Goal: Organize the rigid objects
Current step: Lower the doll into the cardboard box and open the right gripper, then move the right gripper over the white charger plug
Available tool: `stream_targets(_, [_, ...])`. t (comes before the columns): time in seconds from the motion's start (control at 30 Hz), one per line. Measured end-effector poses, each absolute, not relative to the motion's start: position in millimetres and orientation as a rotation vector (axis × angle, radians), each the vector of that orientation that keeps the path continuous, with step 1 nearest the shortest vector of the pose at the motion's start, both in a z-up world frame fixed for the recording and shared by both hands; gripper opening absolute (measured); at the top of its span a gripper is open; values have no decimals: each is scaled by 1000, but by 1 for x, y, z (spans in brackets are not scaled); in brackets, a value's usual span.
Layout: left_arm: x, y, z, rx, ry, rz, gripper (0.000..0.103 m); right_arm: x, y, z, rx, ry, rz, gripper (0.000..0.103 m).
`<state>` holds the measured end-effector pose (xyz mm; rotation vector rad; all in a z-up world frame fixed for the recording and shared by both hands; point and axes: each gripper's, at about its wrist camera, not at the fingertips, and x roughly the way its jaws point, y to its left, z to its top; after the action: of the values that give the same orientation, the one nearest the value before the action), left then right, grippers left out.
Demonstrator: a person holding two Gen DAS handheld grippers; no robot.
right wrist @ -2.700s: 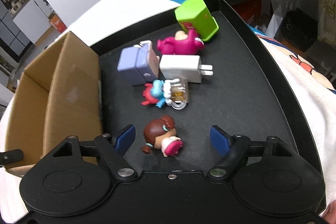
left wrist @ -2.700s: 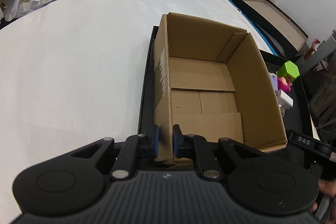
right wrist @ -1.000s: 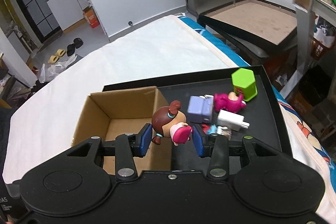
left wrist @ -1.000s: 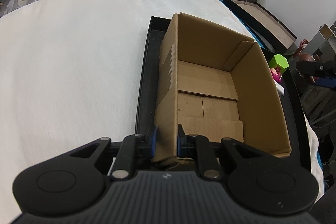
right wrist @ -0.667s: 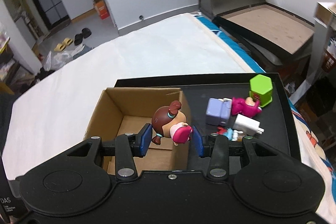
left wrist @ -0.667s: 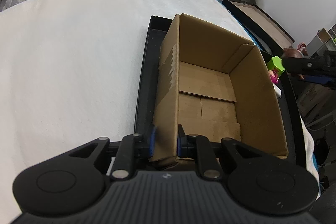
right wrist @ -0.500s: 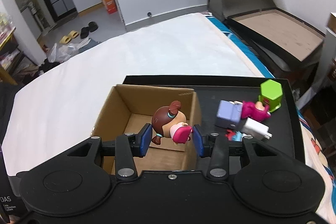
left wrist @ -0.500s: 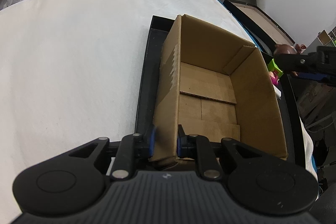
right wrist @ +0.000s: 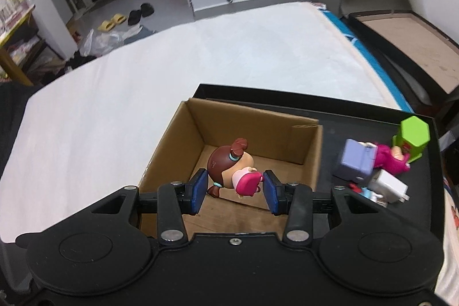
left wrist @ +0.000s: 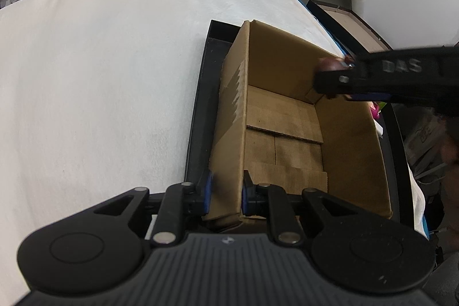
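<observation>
Cardboard box (left wrist: 287, 116) on black tray (right wrist: 373, 116), near wall clamped by left gripper (left wrist: 225, 191) fingers; right gripper (right wrist: 234, 188) fingers grasp brown-haired doll figurine (right wrist: 229, 167), held above open box; other toys (right wrist: 373, 162) on tray right of box

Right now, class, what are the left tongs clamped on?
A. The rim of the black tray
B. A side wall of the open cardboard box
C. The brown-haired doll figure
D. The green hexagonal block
B: the left tongs pinch a side wall of the open cardboard box between their blue pads.
</observation>
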<state>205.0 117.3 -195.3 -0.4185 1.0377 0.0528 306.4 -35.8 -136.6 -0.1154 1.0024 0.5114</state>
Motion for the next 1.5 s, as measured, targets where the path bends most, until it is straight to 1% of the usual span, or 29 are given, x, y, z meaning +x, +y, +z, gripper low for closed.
stream_targets(0.27, [204, 120, -195, -447, 1040, 22, 20, 321, -10, -140, -95, 1015, 546, 42])
stream_targets(0.47, [201, 117, -195, -437, 1036, 18, 20, 326, -16, -129, -94, 996, 556, 44])
stream_targets(0.57, [199, 117, -196, -444, 1036, 19, 20, 326, -28, -123, -88, 995, 557, 52])
stream_targets(0.63, [199, 117, -195, -441, 1035, 18, 20, 324, -37, -118, -97, 988, 558, 60])
stream_targets(0.7, [199, 116, -195, -435, 1036, 18, 20, 323, -43, -113, -110, 975, 565, 63])
stream_targets(0.8, [201, 116, -195, -435, 1039, 22, 20, 321, -55, -107, -116, 976, 583, 72])
stream_targets(0.83, [201, 116, -195, -437, 1039, 24, 20, 321, -58, -105, -116, 983, 583, 74])
stream_targets(1.07, [202, 115, -194, -431, 1041, 31, 20, 317, -80, -92, -116, 979, 586, 83])
stream_targets(1.23, [203, 112, -193, -422, 1044, 43, 20, 314, -89, -94, -130, 962, 608, 88])
stream_targets(1.4, [205, 105, -192, -393, 1050, 59, 20, 314, -100, -103, -193, 937, 657, 89])
stream_targets(1.5, [206, 104, -192, -395, 1054, 70, 20, 317, -112, -109, -173, 938, 695, 89])
